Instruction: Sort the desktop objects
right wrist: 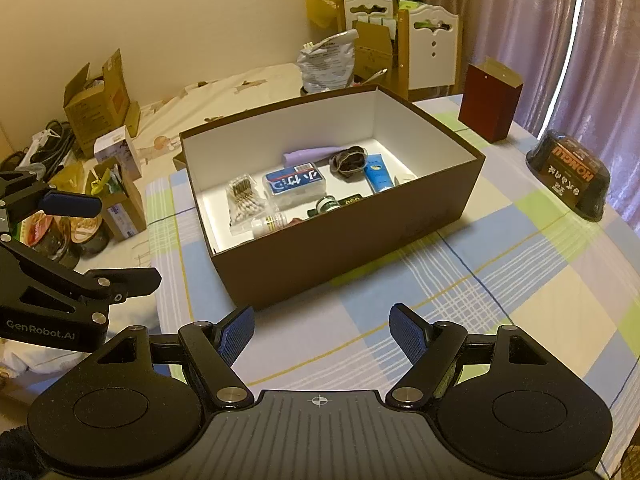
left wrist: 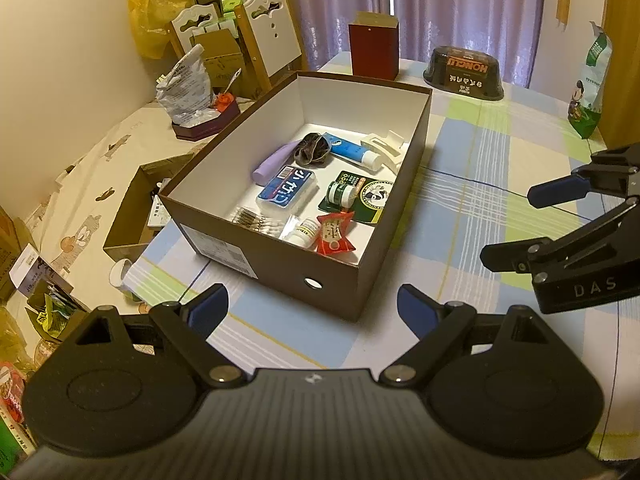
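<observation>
Both tongs were empty with their fingers spread apart: the left tongs [left wrist: 312, 308] and the right tongs [right wrist: 322, 332] hovered over the checked surface [right wrist: 500, 280], just short of the brown box [right wrist: 360, 240]. Ahead of them, inside the box, lay the sorted items: a blue tissue pack [left wrist: 286, 192], a cotton-swab packet [right wrist: 244, 200], a blue tube [left wrist: 352, 152], a purple case [left wrist: 272, 162], a red sachet [left wrist: 334, 234] and a small white bottle [left wrist: 306, 234], probably pills, though the label was unreadable. Farther off, beyond the box, stood a dark red carton [left wrist: 374, 46] and an upturned black bowl [right wrist: 570, 176]. The risk: reaching past the box for either could snag its tall wall and shove or tip it.
</observation>
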